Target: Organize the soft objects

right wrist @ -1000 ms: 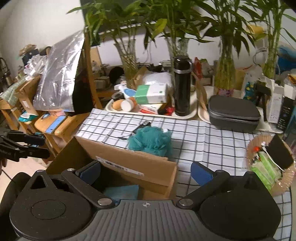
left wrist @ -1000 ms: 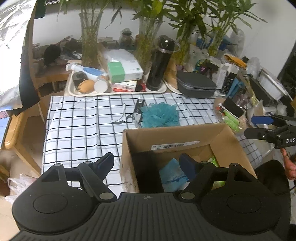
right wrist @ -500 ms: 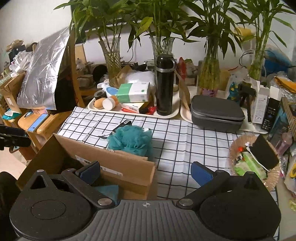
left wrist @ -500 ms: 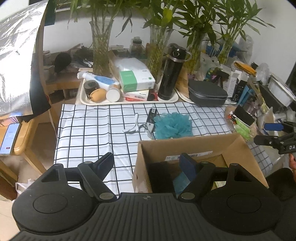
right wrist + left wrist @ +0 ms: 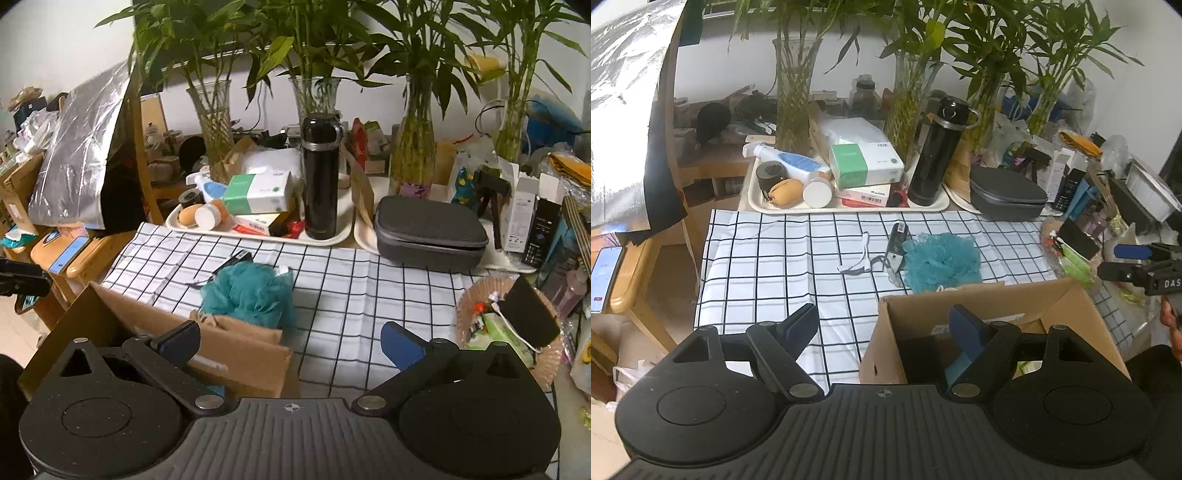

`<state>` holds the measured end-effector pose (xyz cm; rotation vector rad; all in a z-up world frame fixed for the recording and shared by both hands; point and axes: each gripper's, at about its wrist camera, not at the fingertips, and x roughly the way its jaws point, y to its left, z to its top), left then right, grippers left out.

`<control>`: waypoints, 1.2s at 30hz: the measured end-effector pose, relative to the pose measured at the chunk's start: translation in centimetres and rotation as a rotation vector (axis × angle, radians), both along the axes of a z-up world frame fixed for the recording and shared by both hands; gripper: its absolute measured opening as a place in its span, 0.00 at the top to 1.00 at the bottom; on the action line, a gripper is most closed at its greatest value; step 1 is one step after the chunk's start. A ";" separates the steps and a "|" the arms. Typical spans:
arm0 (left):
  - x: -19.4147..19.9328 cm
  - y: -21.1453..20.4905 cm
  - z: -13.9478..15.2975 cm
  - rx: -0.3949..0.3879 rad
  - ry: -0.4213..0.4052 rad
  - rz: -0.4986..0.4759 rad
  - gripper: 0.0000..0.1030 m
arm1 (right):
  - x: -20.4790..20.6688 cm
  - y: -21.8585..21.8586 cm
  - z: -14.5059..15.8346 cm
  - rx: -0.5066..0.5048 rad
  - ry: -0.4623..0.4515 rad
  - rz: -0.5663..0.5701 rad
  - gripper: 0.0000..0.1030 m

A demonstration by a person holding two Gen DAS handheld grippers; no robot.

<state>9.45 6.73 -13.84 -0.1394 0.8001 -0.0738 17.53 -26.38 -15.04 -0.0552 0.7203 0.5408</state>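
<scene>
- A teal mesh bath pouf (image 5: 251,295) lies on the checked cloth of the desk (image 5: 369,295), just beyond the far wall of an open cardboard box (image 5: 236,347), touching or nearly touching it.
- The right hand-held gripper (image 5: 290,341) hangs above the box's right corner, jaws wide apart and empty. The pouf sits ahead and slightly left of its centre line.
- The left hand-held gripper (image 5: 882,325) is also wide open and empty, over the box's left edge. From it the pouf (image 5: 942,260) lies ahead and to the right.
- The pouf is a roundish ball with no clear long axis, so any approach angle looks workable.
- The right side seems nearer and more squarely lined up.
- Bare cloth lies open to the pouf's right. On its left, a small dark gadget (image 5: 897,242) and a white cord (image 5: 858,260) lie just beside it and could be snagged.
- The box wall rises between gripper and pouf, so the reach probably must pass over it.
</scene>
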 end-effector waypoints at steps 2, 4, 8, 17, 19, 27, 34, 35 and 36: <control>0.3 0.2 -0.2 0.002 -0.006 -0.003 0.25 | 0.6 0.0 -0.1 0.009 0.007 0.002 0.00; 0.7 0.4 -0.3 0.002 -0.014 -0.006 0.25 | 1.2 0.1 -0.3 0.002 0.006 -0.010 0.00; 1.5 0.9 -0.8 -0.003 -0.024 -0.006 0.25 | 2.5 0.1 -1.0 0.017 0.031 0.011 0.00; 3.3 1.7 -1.6 0.015 -0.048 -0.012 0.25 | 5.4 0.9 -2.8 -0.004 0.050 -0.001 0.00; 3.7 1.9 -1.7 0.011 -0.055 -0.013 0.25 | 6.1 1.1 -3.4 -0.022 0.038 -0.011 0.00; 5.6 2.8 -3.0 0.006 -0.071 -0.026 0.25 | 8.7 2.0 -4.5 -0.039 0.007 0.023 0.00; 7.6 3.9 -4.7 -0.033 -0.080 -0.034 0.25 | 11.1 2.3 -5.5 0.034 0.069 0.094 0.00; 7.9 4.0 -4.9 -0.036 -0.085 -0.037 0.25 | 11.4 2.4 -5.6 0.042 0.065 0.103 0.00; 8.2 4.1 -5.2 -0.039 -0.090 -0.039 0.25 | 11.6 2.5 -5.8 0.049 0.059 0.110 0.00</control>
